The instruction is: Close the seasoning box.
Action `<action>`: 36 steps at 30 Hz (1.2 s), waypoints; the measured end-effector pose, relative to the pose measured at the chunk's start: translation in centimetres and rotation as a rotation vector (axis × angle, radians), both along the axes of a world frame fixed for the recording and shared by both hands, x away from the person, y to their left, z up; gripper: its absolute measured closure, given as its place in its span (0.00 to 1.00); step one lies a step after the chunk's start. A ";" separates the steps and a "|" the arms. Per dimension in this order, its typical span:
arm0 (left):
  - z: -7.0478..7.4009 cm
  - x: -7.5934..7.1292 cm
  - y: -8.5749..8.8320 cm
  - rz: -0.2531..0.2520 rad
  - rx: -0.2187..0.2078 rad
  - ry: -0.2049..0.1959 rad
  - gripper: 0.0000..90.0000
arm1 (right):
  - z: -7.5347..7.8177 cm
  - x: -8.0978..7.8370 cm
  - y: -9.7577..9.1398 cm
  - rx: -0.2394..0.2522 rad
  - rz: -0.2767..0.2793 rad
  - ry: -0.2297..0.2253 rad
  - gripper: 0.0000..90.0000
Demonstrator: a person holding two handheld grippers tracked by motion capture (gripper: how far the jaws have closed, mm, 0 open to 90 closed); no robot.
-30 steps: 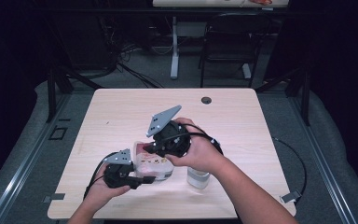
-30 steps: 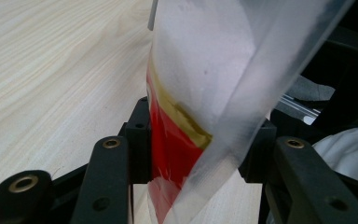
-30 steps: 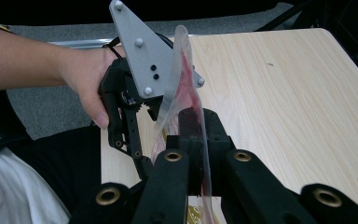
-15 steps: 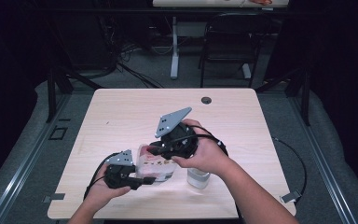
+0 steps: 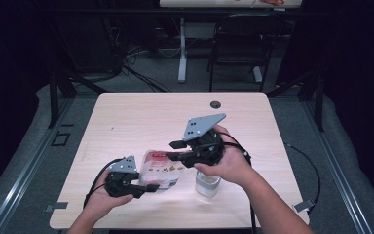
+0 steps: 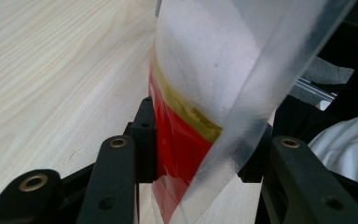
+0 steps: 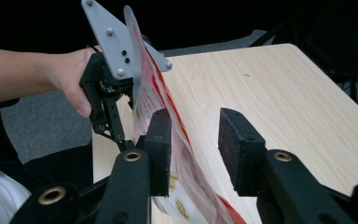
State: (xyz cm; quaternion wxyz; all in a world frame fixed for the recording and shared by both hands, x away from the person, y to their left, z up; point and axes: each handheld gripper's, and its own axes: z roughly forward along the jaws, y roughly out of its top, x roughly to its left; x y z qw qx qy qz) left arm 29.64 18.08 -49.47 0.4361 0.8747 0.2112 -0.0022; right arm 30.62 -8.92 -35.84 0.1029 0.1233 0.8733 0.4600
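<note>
The plastic pouch [image 5: 161, 168], clear with a red and yellow printed band, is held just above the near middle of the table [image 5: 126, 117], its lower edge low over the wood between the two hands. It looks light, thin and floppy: in the left gripper view the film [image 6: 223, 70] bends and creases freely, so I judge it will sag and twist wherever it is not supported, and its smooth surface may slide between pads. The sealed edges and corners seem the best places to take hold, since they are flatter and stiffer than the belly of the pouch. The left gripper [image 5: 143, 187] clamps the pouch near one end, its pads pressed on the film from both sides. The right gripper [image 5: 175, 150] has just been opening; in the right gripper view its jaws stand apart with the pouch [image 7: 168, 116] running between them, lying against one pad and clear of the other, so it is no longer pinching. Just beside the right hand [image 5: 229, 163] a small clear cup [image 5: 207, 184] stands on the table, close enough to be knocked.
</note>
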 end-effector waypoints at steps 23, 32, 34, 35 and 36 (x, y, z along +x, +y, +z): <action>0.3 -0.2 -0.4 0.031 0.103 0.014 0.66 | -3.5 -2.4 -5.6 0.278 -0.121 -0.115 0.71; 0.1 -0.3 -0.6 0.040 0.137 0.025 0.66 | -4.4 -2.5 -4.9 0.213 -0.137 -0.122 0.79; 0.1 -0.4 -0.5 0.040 0.144 0.030 0.66 | -4.5 -2.4 -5.0 0.203 -0.137 -0.111 0.79; 0.1 -0.4 -0.5 0.038 0.148 0.031 0.66 | -4.7 -2.3 -5.0 0.198 -0.137 -0.103 0.80; 0.2 -0.5 -0.5 0.036 0.150 0.033 0.66 | -4.8 -2.2 -5.0 0.190 -0.137 -0.100 0.80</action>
